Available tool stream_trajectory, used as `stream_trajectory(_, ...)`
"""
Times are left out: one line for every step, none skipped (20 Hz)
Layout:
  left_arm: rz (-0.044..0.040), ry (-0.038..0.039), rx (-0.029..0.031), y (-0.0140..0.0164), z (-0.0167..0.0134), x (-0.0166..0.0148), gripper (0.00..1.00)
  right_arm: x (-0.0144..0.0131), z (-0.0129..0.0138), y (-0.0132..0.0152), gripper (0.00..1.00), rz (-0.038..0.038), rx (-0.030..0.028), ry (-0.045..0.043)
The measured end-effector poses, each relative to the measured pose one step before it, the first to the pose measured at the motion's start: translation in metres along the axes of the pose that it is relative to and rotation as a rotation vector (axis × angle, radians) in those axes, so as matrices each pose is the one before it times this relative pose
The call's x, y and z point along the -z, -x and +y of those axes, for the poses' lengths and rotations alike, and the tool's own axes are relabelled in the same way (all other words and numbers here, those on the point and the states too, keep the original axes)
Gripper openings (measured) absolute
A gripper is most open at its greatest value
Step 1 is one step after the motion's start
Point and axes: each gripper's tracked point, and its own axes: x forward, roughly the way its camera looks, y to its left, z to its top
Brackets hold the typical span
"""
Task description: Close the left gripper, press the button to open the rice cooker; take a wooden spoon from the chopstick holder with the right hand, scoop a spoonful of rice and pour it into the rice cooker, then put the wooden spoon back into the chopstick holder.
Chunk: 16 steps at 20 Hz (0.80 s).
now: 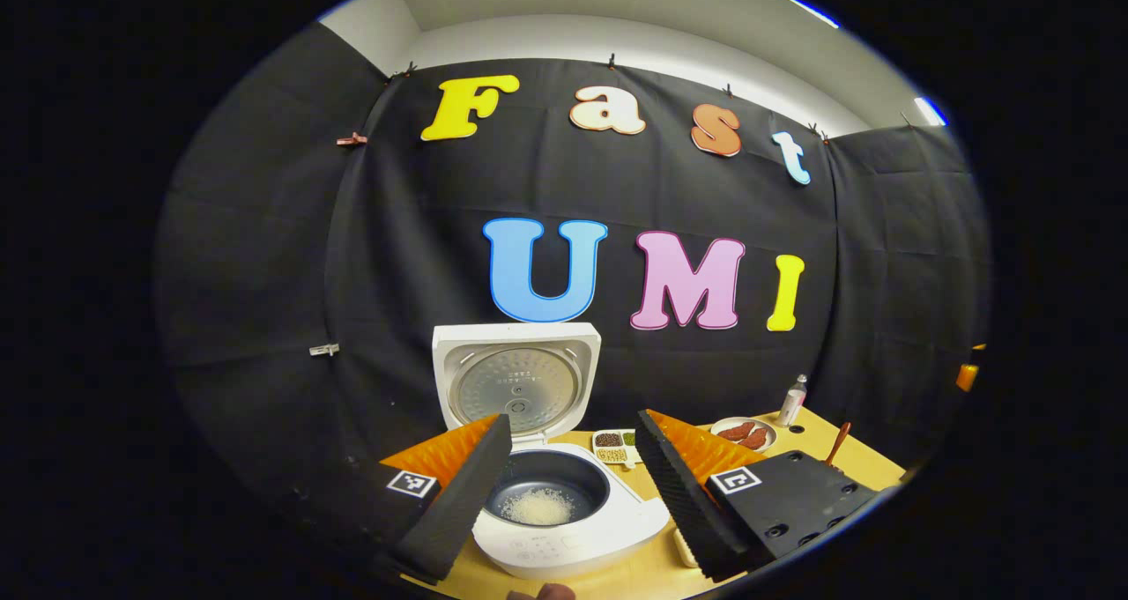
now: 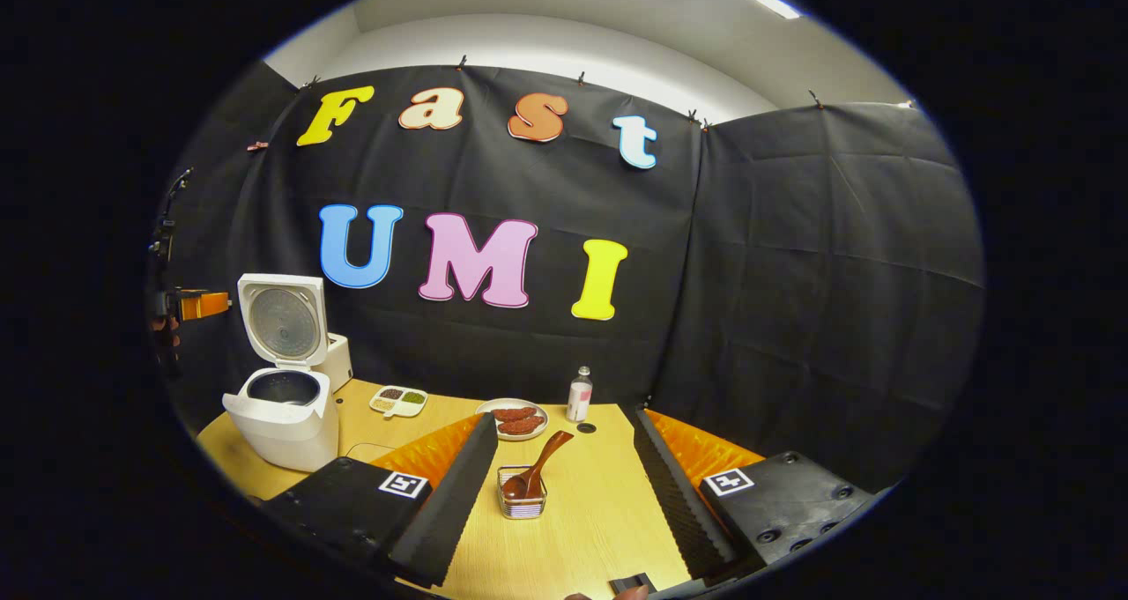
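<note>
Both grippers stand wide open, holding nothing. Our right gripper [image 2: 564, 481] frames the wooden spoon [image 2: 539, 468] resting in its holder [image 2: 522, 501], between our fingers. With rice already in the open cooker [image 1: 564, 516] ahead of our left gripper [image 1: 573, 485], we just withdraw straight back, clear of the handle.

Wooden worktop [image 2: 582, 512] carries cooker [image 2: 284, 424], lid up; divided dish [image 2: 398, 400]; plate [image 2: 518, 420]; bottle [image 2: 579, 395]; holder [image 2: 522, 492] with spoon [image 2: 539, 467].
</note>
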Motion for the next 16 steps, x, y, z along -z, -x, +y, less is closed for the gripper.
stream_trajectory(0.00626,0.00236,-0.00895,0.00462,-0.00221,0.00291,0.97,0.00257,0.00295,-0.00797,0.98,0.00738,-0.03091,-0.01474)
stream_trajectory(0.00717,-0.00668,-0.02149,0.00309,0.00049,0.00156,0.96,0.00390,0.00416,-0.00892,0.98,0.00939,-0.03968,-0.01911)
stream_trajectory(0.00670,-0.00711,-0.02387,0.00409,0.00216,0.00267,0.95,0.00273,0.00109,-0.00883,0.98,0.00788,-0.03149,-0.01243)
stream_trajectory(0.00354,-0.00459,-0.01689,0.00639,-0.00130,0.00057,0.95,0.00400,-0.00003,-0.01079,0.98,0.00853,-0.02917,-0.00980)
stream_trajectory(0.00094,0.00016,-0.01325,0.00486,-0.00462,0.00010,0.95,0.00633,-0.00324,-0.01085,0.98,0.01054,-0.02214,-0.00729)
stream_trajectory(0.00432,0.00154,-0.00617,0.00516,-0.00565,-0.00026,0.95,0.00678,-0.00308,-0.01111,0.98,0.01510,-0.01953,-0.01086)
stream_trajectory(0.00680,0.00025,-0.00669,0.00480,-0.00556,0.00219,0.95,0.00874,-0.00314,-0.01116,0.98,0.01967,-0.02069,-0.01708)
stream_trajectory(0.00681,-0.00072,-0.00655,0.00481,-0.00497,0.00087,0.95,0.00734,-0.00142,-0.01070,0.98,0.02022,-0.02669,-0.02408)
stream_trajectory(0.00360,0.00174,-0.00428,0.00422,-0.00651,0.00055,0.95,0.00891,-0.00264,-0.01245,0.98,0.02360,-0.02670,-0.02542)
stream_trajectory(0.00075,0.00782,-0.00378,0.00620,-0.00644,-0.00063,0.95,0.00779,-0.00504,-0.01016,0.98,0.01857,-0.01222,-0.01324)
stream_trajectory(0.00202,0.01089,0.00132,0.00441,-0.00828,0.00122,0.95,0.00877,-0.00805,-0.01115,0.98,0.01935,-0.00631,-0.01010)
stream_trajectory(0.00840,0.01299,0.00845,0.00372,-0.01026,0.00302,0.95,0.00745,-0.00820,-0.01203,0.98,0.01856,-0.00556,-0.01149)
stream_trajectory(0.01412,0.01537,0.00709,0.00447,-0.01103,0.00622,0.95,0.00865,-0.00738,-0.01090,0.98,0.01967,-0.00904,-0.01684)
stream_trajectory(0.01404,0.01467,0.00062,0.00492,-0.00795,0.00541,0.95,0.00842,-0.00652,-0.01114,0.98,0.02229,-0.01205,-0.02002)
stream_trajectory(0.00934,0.01344,-0.00606,0.00352,-0.00612,0.00516,0.95,0.01007,-0.00526,-0.01263,0.98,0.02796,-0.01662,-0.01823)
stream_trajectory(0.00654,0.01162,-0.00720,0.00286,-0.00559,0.00373,0.95,0.01148,-0.00310,-0.01207,0.98,0.02850,-0.02659,-0.01860)
